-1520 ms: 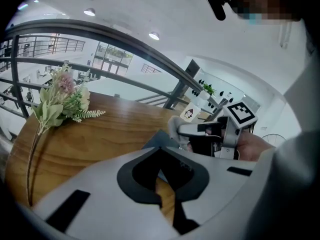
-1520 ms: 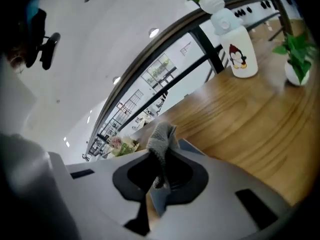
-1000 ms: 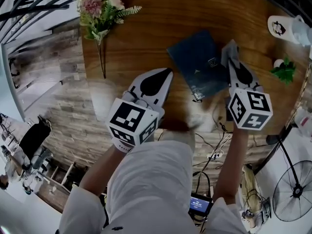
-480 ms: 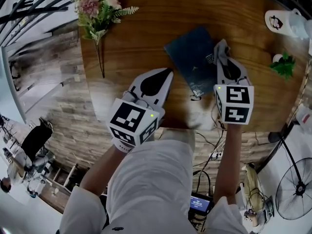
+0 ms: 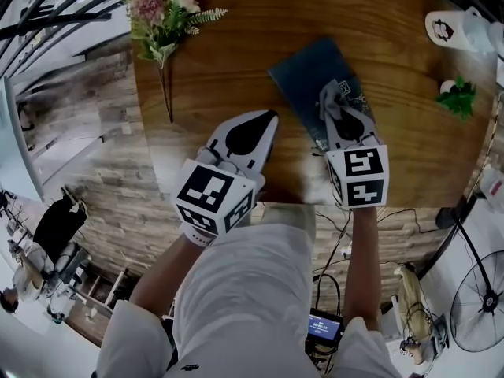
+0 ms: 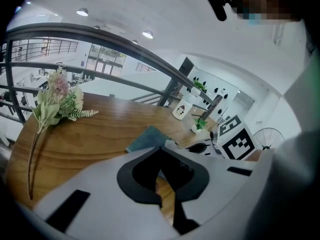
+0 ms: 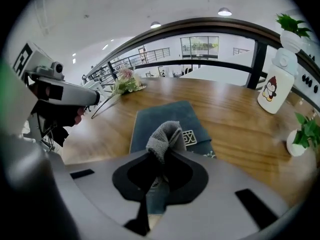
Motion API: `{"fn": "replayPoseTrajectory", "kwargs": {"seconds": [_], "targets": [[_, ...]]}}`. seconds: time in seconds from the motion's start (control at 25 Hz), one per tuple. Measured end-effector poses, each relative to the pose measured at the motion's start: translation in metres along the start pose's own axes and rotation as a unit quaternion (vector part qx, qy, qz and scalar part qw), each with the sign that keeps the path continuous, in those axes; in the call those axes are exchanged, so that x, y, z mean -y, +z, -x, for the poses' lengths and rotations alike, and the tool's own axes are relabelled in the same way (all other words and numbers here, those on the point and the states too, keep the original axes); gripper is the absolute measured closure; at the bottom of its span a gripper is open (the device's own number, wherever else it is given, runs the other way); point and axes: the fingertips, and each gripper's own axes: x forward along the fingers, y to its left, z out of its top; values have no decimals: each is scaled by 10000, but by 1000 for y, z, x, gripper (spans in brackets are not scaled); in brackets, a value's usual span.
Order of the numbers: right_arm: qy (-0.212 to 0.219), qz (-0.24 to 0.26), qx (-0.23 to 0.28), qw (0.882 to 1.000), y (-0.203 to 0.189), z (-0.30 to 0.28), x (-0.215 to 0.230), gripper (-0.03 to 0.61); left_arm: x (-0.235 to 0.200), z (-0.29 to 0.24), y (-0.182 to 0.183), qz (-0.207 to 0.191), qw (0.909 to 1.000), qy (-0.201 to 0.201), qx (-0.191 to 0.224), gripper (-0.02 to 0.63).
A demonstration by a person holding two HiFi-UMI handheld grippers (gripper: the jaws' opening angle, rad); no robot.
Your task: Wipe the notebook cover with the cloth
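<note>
A dark teal notebook lies tilted on the round wooden table. My right gripper is over the notebook's near right part, shut on a grey cloth that rests on the cover. In the right gripper view the cloth bulges out of the jaws of that gripper, over the notebook. My left gripper hovers shut and empty to the left of the notebook, near the table's front edge. From the left gripper view the notebook lies just beyond this gripper.
A bunch of flowers lies at the table's far left. A white bottle with a penguin print and a small potted plant stand at the right. A floor fan and cables sit below the table's edge.
My right gripper has moved left from the notebook's right edge onto the cover, carrying the cloth. The left gripper has stayed where it was.
</note>
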Motion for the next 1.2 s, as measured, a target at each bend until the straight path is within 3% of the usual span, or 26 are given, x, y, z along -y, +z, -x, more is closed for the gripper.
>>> {"fn": "replayPoseTrajectory", "kwargs": {"seconds": [0.32,0.6,0.96,1.2], "targets": [[272,-359,29,9990,-13,1,-36,546,6,20,4,-46,9999,-47,107,595],[217,-728,545,9956,-7,28,-59,547,10,51,13,-88,9996,-18,260,595],[-149,-929,1348,9864,33,91,-77,548,9,98,33,-37,9977,144,657,595],[-276,-782,1815,9799,65,139,-91,547,11,132,48,-69,9952,217,952,595]]}}
